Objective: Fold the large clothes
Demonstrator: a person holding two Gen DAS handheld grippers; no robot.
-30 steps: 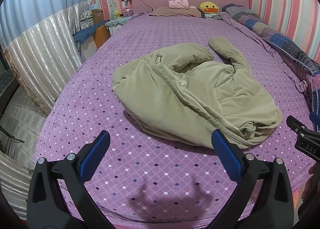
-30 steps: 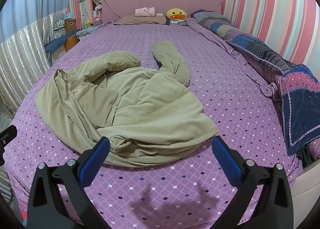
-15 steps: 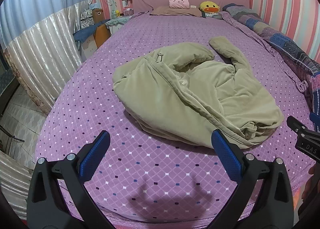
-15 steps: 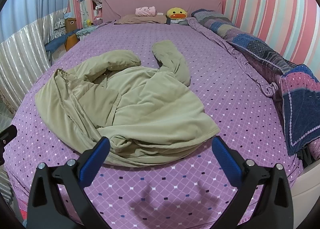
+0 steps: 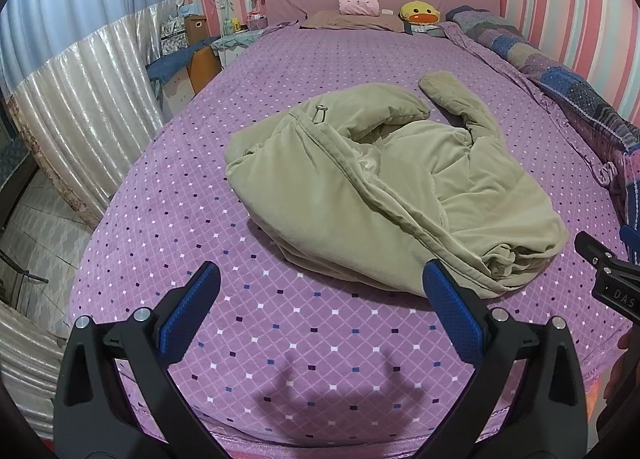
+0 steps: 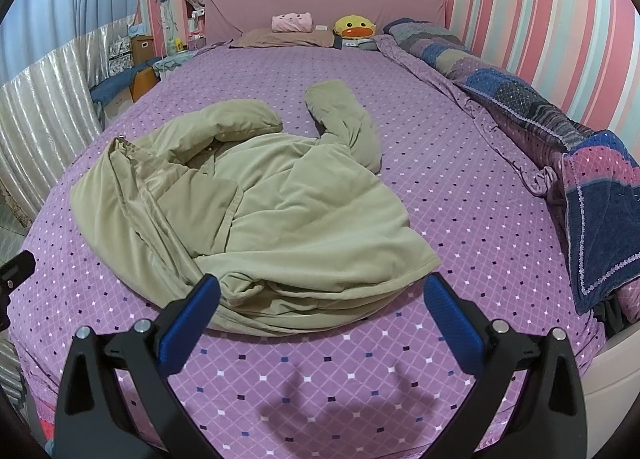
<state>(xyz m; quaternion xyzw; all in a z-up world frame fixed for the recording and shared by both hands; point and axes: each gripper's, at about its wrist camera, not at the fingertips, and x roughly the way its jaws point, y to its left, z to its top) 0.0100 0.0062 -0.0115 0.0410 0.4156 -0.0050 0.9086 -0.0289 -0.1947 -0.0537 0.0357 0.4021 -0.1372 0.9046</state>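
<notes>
A crumpled olive-green padded jacket (image 5: 384,187) lies on the purple diamond-patterned bed (image 5: 280,319); it also shows in the right wrist view (image 6: 280,211). One sleeve (image 6: 344,119) stretches toward the headboard. My left gripper (image 5: 320,295) is open and empty, above the bed's near edge, short of the jacket's hem. My right gripper (image 6: 320,299) is open and empty, just in front of the bunched hem (image 6: 280,299). The right gripper's tip shows at the right edge of the left wrist view (image 5: 600,263).
A rolled patchwork quilt (image 6: 540,111) runs along the bed's right side. Pillows and a yellow duck plush (image 6: 354,27) sit by the pink headboard. A silver curtain (image 5: 80,99) and cluttered bedside furniture (image 5: 192,55) stand to the left.
Both grippers have crept slightly nearer the jacket. The jacket has not moved.
</notes>
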